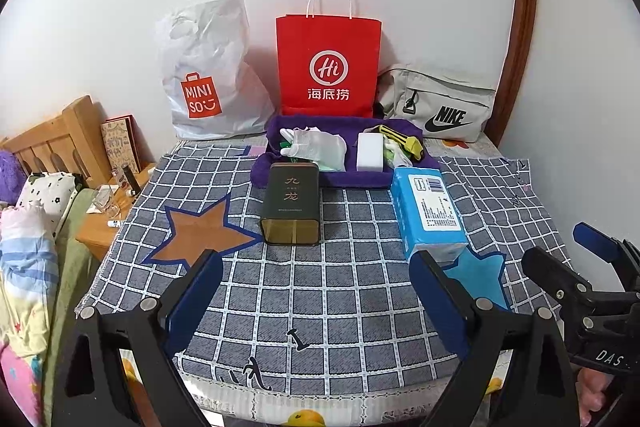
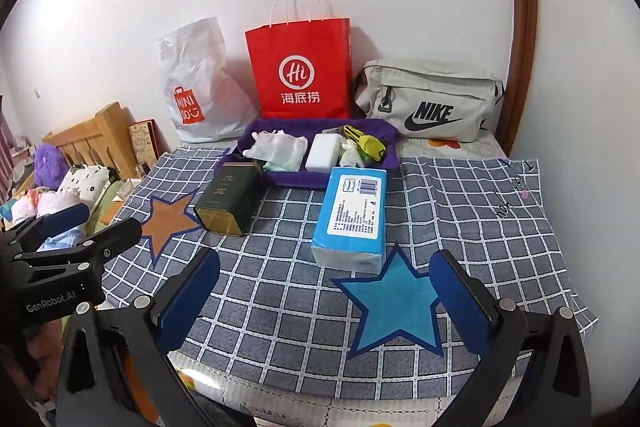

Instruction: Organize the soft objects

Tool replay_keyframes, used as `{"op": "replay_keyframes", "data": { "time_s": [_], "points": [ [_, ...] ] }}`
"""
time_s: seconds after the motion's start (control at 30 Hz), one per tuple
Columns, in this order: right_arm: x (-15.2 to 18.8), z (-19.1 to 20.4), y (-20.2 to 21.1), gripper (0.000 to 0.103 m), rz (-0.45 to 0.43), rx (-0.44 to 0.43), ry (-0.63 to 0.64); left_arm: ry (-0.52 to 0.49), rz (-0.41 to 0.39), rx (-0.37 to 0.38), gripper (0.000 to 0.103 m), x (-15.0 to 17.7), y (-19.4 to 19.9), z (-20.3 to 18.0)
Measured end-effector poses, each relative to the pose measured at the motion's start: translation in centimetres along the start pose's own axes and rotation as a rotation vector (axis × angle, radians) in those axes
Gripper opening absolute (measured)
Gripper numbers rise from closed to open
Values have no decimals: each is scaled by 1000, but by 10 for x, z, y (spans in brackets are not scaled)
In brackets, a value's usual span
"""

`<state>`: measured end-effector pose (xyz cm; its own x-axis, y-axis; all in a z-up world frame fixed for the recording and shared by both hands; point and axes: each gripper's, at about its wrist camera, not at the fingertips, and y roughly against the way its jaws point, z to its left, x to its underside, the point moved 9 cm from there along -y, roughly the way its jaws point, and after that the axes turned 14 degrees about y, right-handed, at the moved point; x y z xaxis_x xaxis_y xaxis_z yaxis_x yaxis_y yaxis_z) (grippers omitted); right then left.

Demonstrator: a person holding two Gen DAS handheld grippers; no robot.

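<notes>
Woven checked cloth (image 1: 360,291) covers the worktop.
Glossy dark metal tin (image 1: 291,205), plastic-wrapped blue tissue pack (image 1: 428,211), plush purple tray (image 1: 360,179).

Even indoor light, soft shadows, strong fisheye bending, dark corners, centre sharp, edges slightly blurred

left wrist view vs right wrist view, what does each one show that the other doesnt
Only the left wrist view shows the glass cup on the wooden nightstand.

Only the right wrist view shows the whole blue star on the checked cloth; the left gripper's finger cuts it off in the other.

Both show the dark tea tin, blue tissue pack, purple tray, and both grippers open, left and right.
</notes>
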<state>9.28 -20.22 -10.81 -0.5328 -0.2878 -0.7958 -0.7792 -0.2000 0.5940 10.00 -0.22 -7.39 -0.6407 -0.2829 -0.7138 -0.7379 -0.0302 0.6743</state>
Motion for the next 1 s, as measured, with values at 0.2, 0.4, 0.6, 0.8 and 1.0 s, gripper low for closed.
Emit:
{"op": "replay_keyframes", "data": {
  "time_s": [0.2,0.4,0.6,0.8,1.0],
  "points": [
    [-1,1,2,103,-2,-1,3,0,0,1,95,0,0,0],
    [-2,3,5,103,-6,-3,2,1,0,0,95,0,1,-1],
    [-2,3,5,103,-6,-5,2,1,-1,-1,95,0,1,-1],
    [-3,4,6,103,-7,-8,1,0,-1,0,95,1,1,-1],
    [-3,4,6,103,-7,-7,2,-2,0,-1,94,0,3,-2]
  ]
}}
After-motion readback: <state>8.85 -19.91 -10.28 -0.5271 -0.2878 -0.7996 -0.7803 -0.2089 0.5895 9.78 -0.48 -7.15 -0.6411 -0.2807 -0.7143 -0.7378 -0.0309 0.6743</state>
